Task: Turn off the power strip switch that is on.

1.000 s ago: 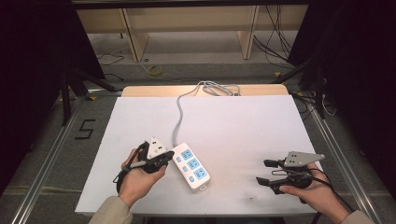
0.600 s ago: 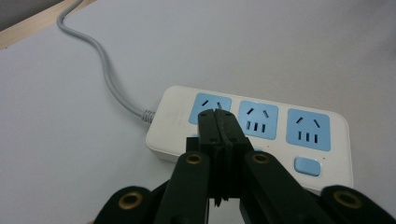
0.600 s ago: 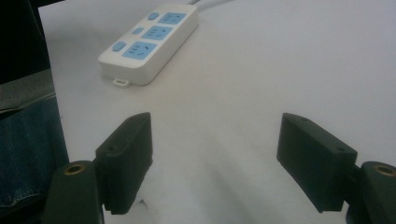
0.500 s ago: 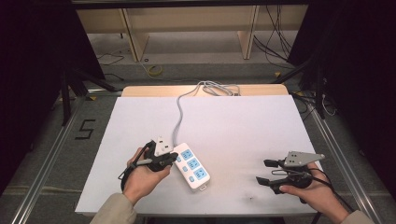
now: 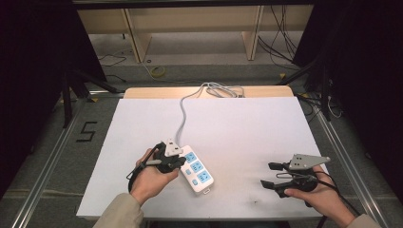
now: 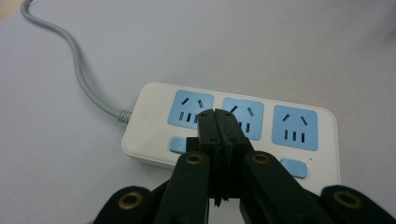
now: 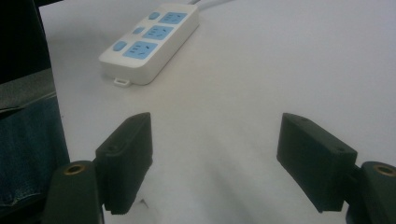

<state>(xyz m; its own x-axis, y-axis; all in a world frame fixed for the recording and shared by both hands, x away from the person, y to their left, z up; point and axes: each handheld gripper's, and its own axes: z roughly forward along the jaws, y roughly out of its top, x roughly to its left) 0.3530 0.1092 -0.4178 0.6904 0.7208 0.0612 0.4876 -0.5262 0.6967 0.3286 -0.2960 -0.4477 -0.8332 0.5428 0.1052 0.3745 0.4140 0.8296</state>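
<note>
A white power strip with three blue sockets and blue switches lies on the white table top, its grey cable running to the far edge. My left gripper is shut with nothing between its jaws. In the left gripper view its tips sit over the power strip, between the first and second sockets; I cannot tell if they touch it. My right gripper rests open at the front right, well clear of the strip. The right gripper view shows the wide gap in the right gripper and the strip farther off.
The white board covers most of the table, whose wooden rim shows at the far edge. The cable coils off the back. Metal rails run along both sides of the table, and wooden shelving stands behind it.
My left hand has shifted a little to the right, bringing its shut jaws onto the near end of the power strip. The right hand has kept still.
</note>
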